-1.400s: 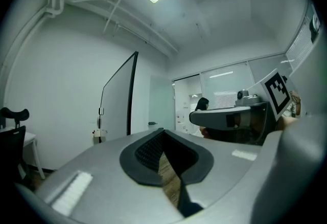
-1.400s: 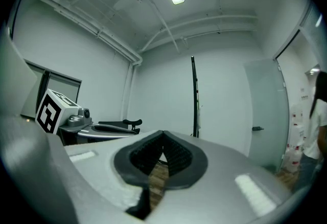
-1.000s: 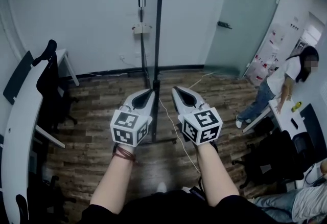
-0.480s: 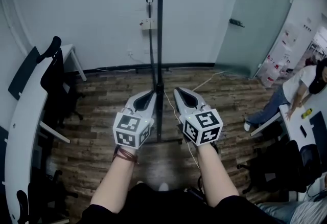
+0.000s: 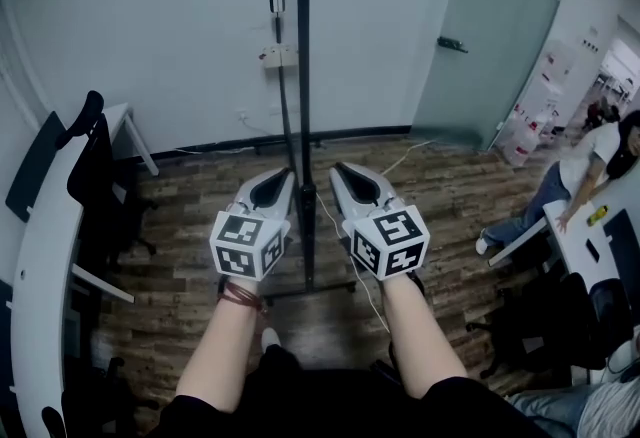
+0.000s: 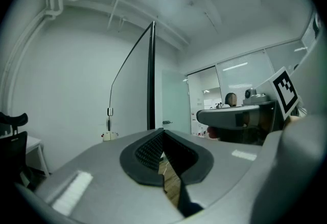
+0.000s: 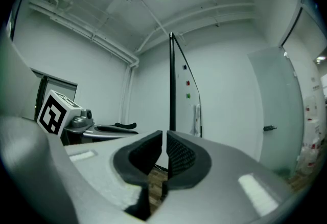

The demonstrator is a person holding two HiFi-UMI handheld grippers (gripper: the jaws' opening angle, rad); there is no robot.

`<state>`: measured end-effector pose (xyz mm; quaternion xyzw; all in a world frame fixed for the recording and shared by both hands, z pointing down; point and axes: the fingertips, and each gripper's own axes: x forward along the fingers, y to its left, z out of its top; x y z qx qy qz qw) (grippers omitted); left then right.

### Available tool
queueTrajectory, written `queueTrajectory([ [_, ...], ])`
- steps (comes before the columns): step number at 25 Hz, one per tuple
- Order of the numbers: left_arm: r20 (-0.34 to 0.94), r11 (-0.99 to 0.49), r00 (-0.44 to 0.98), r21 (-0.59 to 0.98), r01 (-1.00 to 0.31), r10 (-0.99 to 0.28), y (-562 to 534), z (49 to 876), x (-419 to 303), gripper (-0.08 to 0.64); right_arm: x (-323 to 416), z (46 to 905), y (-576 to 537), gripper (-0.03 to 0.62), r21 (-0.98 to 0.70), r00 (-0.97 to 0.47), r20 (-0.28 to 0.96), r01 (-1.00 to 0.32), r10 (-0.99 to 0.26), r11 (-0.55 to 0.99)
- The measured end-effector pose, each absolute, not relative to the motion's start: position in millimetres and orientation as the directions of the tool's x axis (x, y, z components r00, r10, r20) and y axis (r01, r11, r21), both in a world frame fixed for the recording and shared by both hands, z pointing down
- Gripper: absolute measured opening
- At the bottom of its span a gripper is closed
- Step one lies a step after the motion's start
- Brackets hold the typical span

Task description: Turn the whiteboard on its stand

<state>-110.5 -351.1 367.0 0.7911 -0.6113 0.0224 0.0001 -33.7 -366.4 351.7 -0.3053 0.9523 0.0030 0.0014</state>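
The whiteboard [image 5: 302,46] stands on its black stand [image 5: 306,256] and I see it edge-on as a thin dark upright. My left gripper [image 5: 284,176] is just left of the post, low down, its jaws shut and empty. My right gripper [image 5: 338,172] is just right of the post; its jaws are opening by a narrow slit with nothing between them. Neither touches the board. In the left gripper view the board's edge [image 6: 151,74] rises beyond my left gripper [image 6: 162,135]. In the right gripper view the board [image 7: 172,85] shows magnets on its face beyond my right gripper [image 7: 164,138].
A white desk [image 5: 45,246] with a black chair [image 5: 100,176] runs along the left. A cable [image 5: 350,256] trails over the wood floor by the stand's foot. At the right a person [image 5: 590,166] leans on a table beside dark chairs [image 5: 540,316]. A door [image 5: 480,36] is behind.
The board showed a sliver of its face a second ago and now appears purely edge-on. Both grippers stay either side of the post, shifted slightly left and up in the picture.
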Motion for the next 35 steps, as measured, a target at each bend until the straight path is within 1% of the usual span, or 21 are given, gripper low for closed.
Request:
queueTrajectory([
  [4,0.008,-0.280,0.280,-0.029,-0.959,-0.960,-377,352,-123,-0.002,-47,341,-390,0.037,0.016,-0.805,-0.029,-0.592,-0.592,0.805],
  [6,0.015,-0.294,0.293,-0.039,-0.955,-0.956,-393,352,-130,-0.002,-53,327,-401,0.084,0.008,-0.801,-0.062,-0.597,-0.596,0.802],
  [8,0.030,-0.309,0.308,-0.040,-0.950,-0.951,-404,357,-138,-0.002,-66,318,-408,0.116,0.015,-0.799,-0.076,-0.599,-0.596,0.801],
  [11,0.044,-0.337,0.336,-0.018,-0.941,-0.941,-421,366,-151,-0.002,-89,322,-418,0.145,0.047,-0.796,-0.051,-0.605,-0.603,0.795],
  [14,0.067,-0.361,0.360,-0.011,-0.932,-0.931,-437,376,-164,-0.002,-101,335,-433,0.176,0.033,-0.784,-0.015,-0.620,-0.620,0.784],
  [19,0.056,-0.409,0.409,0.006,-0.912,-0.911,-473,374,-180,-0.002,-108,343,-459,0.190,0.028,-0.734,0.009,-0.679,-0.680,0.733],
  [24,0.065,-0.483,0.482,0.007,-0.876,-0.874,-499,380,-174,-0.002,-114,342,-470,0.210,0.046,-0.704,0.010,-0.710,-0.711,0.703],
  [28,0.071,-0.527,0.526,0.002,-0.850,-0.848,-514,383,-177,-0.002,-126,338,-474,0.210,0.053,-0.685,0.000,-0.727,-0.728,0.685],
  [31,0.078,-0.548,0.546,0.002,-0.837,-0.834,-517,389,-182,-0.002,-144,348,-471,0.210,0.072,-0.671,0.022,-0.738,-0.741,0.671],
  [35,0.077,-0.575,0.572,-0.011,-0.818,-0.816,-528,392,-192,-0.002,-154,349,-488,0.210,0.080,-0.630,0.021,-0.773,-0.776,0.630],
])
